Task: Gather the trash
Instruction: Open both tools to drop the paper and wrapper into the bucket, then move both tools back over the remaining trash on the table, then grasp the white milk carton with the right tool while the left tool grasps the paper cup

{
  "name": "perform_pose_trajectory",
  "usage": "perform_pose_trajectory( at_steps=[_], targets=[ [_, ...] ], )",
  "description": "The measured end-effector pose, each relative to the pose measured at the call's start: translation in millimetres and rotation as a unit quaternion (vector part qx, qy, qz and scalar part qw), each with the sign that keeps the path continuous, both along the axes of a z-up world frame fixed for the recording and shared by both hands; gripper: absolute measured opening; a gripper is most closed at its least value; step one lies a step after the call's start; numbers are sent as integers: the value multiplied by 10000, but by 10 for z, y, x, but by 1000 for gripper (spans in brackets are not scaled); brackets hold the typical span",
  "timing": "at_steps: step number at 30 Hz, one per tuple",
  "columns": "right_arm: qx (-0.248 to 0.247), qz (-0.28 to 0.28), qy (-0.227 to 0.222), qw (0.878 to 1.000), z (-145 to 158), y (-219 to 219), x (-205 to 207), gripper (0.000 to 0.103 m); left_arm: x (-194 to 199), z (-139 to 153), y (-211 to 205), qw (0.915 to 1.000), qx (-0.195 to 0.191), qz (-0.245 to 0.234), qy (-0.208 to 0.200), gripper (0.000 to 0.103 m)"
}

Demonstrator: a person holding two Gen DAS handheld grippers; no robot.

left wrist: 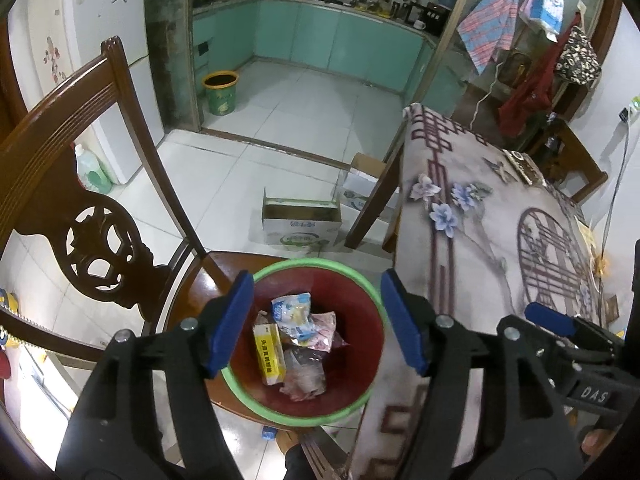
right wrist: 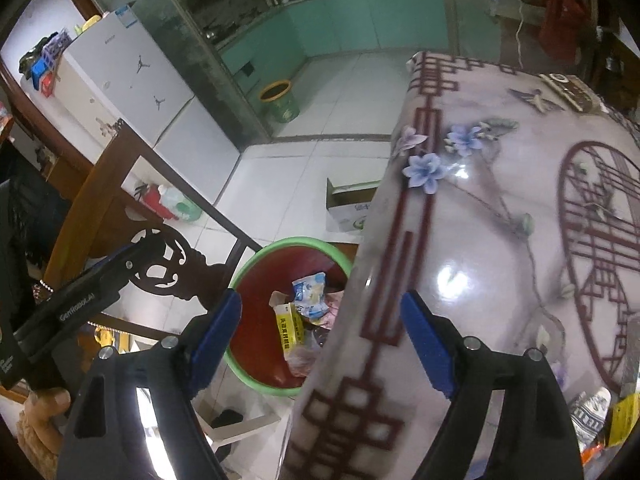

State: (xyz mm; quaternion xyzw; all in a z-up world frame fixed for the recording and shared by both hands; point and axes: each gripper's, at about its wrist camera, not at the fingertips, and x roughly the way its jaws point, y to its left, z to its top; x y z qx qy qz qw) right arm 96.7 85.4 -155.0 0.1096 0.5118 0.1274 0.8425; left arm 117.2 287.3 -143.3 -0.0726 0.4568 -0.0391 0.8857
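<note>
The left gripper (left wrist: 316, 320) hangs directly over a red bin with a green rim (left wrist: 362, 280), its blue-padded jaws spread wide with nothing between them; the trash shows through the gap, lower down and clear of both pads. That trash lies at the bottom of the bin: a yellow-and-white carton (left wrist: 270, 354) on the left, a blue-and-white snack wrapper (left wrist: 294, 316) just above it, a pink wrapper (left wrist: 324, 330) to the right of that, and a clear crumpled plastic bag (left wrist: 304, 376) nearest the camera, all touching in one heap. The bin stands on the seat of a carved wooden chair (left wrist: 80, 200), just beside the edge of a table draped in a flower-patterned cloth (left wrist: 480, 240). The right gripper (right wrist: 320, 332) is likewise released and empty, held above the table's edge, so its left pad sits over the bin's rim and its right pad over the cloth; the bin and its heap lie below and to the left of its gap. In the left wrist view this second gripper appears at the right edge over the table. Farther off, open cardboard boxes (left wrist: 300, 220) rest on the white tiled floor (left wrist: 280, 132) beyond the chair, a green bucket with a yellow rim (left wrist: 221, 92) stands at the kitchen doorway, and teal cabinets (left wrist: 340, 44) line the kitchen behind.
</note>
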Motion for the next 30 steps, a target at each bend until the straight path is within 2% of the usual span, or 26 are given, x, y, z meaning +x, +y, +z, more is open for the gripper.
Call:
perform_pose_trajectory(
  at_steps=[4,9,13,16,22,27,30],
  targets=[
    [-18,-88,-73,9999,52,-164,-154,80,-123,48,-248,9999,62,-146,-31,63],
    [-148,-373,-202,9990,123,-668,-384,80,-287,127,-696,9990,137,-402,-105,64],
    [-281,-797,-303,9960,187,-1328,-552,80,-440,164,-1183,9982,152,-558,-143,65],
    [-499,-1182,-270,9914,179,-1998,-682,80,-561,165,-1558,9968,173,-773,-125,65],
    [-1023,-1485,355,9830,-228,-3046,-784,80,-834,8,-2402,9916,90,-1288,84,68],
    [-1256,-1128,916,9814,-696,-3374,-756,80,-1003,-179,-3032,9835,145,-1788,231,72],
    [-1289,-820,1118,9819,-919,-3455,-742,80,-1050,-381,-3353,9753,292,-2144,449,73]
  ],
)
